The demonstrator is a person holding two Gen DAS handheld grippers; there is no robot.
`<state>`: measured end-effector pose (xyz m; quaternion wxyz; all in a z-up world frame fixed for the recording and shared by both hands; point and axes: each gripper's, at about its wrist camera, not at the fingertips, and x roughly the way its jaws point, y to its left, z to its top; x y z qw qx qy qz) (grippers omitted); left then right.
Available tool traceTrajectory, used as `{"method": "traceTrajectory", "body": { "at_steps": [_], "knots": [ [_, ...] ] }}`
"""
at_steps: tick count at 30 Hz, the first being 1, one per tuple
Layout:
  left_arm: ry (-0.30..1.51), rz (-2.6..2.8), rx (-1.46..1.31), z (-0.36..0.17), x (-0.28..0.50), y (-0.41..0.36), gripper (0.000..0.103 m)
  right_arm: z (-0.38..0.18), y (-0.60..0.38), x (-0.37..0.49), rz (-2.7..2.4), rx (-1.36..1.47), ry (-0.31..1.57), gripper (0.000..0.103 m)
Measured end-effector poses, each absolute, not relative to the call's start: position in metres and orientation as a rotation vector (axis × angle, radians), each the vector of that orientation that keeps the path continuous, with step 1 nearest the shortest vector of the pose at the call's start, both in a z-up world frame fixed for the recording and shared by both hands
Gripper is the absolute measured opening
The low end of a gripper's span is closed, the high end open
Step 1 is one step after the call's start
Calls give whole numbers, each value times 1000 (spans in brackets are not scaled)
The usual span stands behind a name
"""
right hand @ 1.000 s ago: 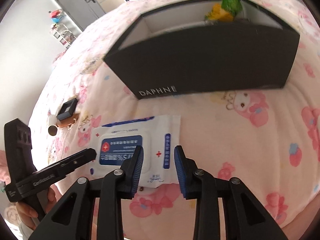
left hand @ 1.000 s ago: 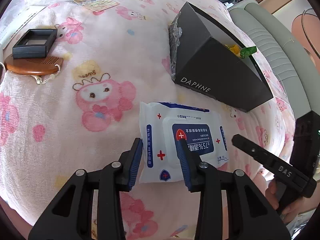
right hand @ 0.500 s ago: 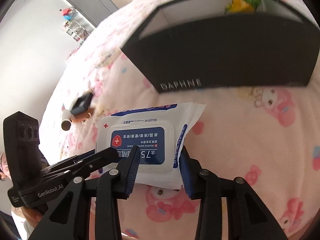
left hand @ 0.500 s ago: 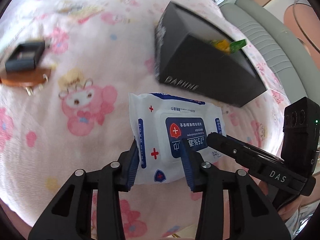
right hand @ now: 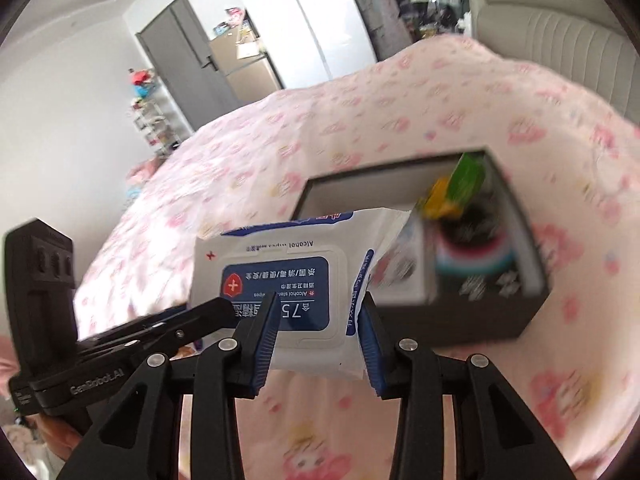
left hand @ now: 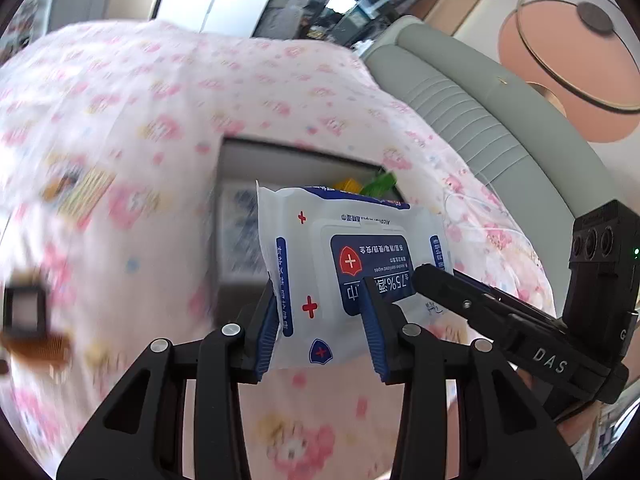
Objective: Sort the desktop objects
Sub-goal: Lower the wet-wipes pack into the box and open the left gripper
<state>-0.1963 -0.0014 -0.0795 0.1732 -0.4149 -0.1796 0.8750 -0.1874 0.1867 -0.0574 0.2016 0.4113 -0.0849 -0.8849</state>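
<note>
Pink cartoon-print bedding (right hand: 280, 152) covered the bed, with a grey padded headboard (left hand: 480, 112) behind it and a grey door (right hand: 180, 52) further off in the room. Both hand-held grippers held one white-and-blue pack of alcohol wipes (left hand: 352, 264) up off the bedding. The left hand-held gripper (left hand: 320, 320) clamped the pack's near left part between its blue pads, and the right hand-held gripper (right hand: 318, 320) clamped the near right part. The pack hung in front of an open black box (right hand: 460, 312) that sat on the bedding. Inside the box lay a green and yellow packet (right hand: 456, 192) and other blurred items. Far to the left, a small dark frame-like item (left hand: 24, 306) and a brown comb (left hand: 44, 350) lay on the bedding, both blurred.
</note>
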Motion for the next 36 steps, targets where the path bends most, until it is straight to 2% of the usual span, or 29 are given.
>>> {"method": "traceTrajectory", "body": {
  "at_steps": [5,12,27,36],
  "knots": [
    [-487,2477,-1188,-79,-239,12,39,-53,198,-227,-2505,1162,-228,35],
    [-485,2463,-1274,-107,-271,21,39,-80,200,-255,-2483,1246,-226,35],
    [-463,2465,-1460,-158,-293,17,39,-133,182,-289,-2416,1426,-184,35],
    [-287,2547,-1569,-173,-291,29,41,-149,173,-290,-2373,1500,-152,35]
  ]
}}
